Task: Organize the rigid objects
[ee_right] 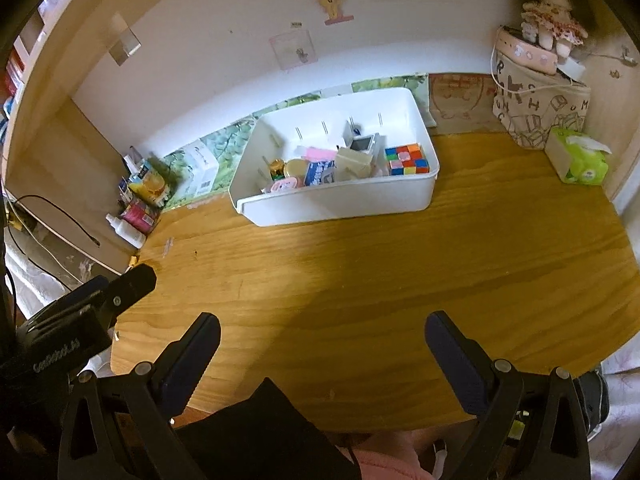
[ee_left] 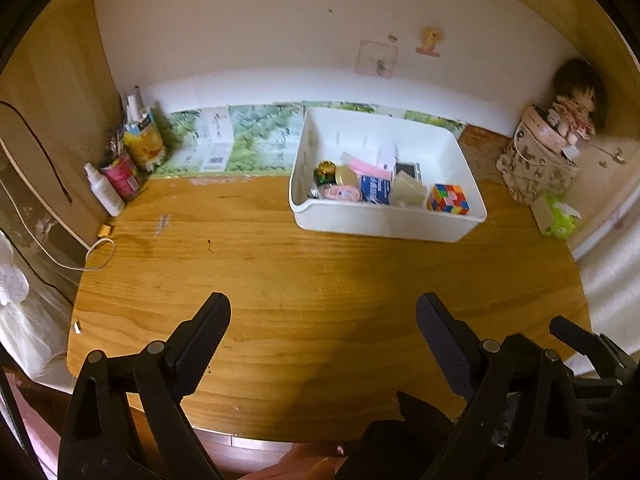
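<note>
Sorting looks finished, everything sits in the white bin [ee_left: 384, 226]
Both grippers' jaws spread, empty, over bare table [ee_right: 360, 272]; nothing left to fetch

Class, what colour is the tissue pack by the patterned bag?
Bright green tissue pack with white tissue showing on top; clearest in the right wrist view.

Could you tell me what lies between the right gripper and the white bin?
Only bare wooden table lies between the open right gripper and the white bin; the right wrist view shows this.
</note>
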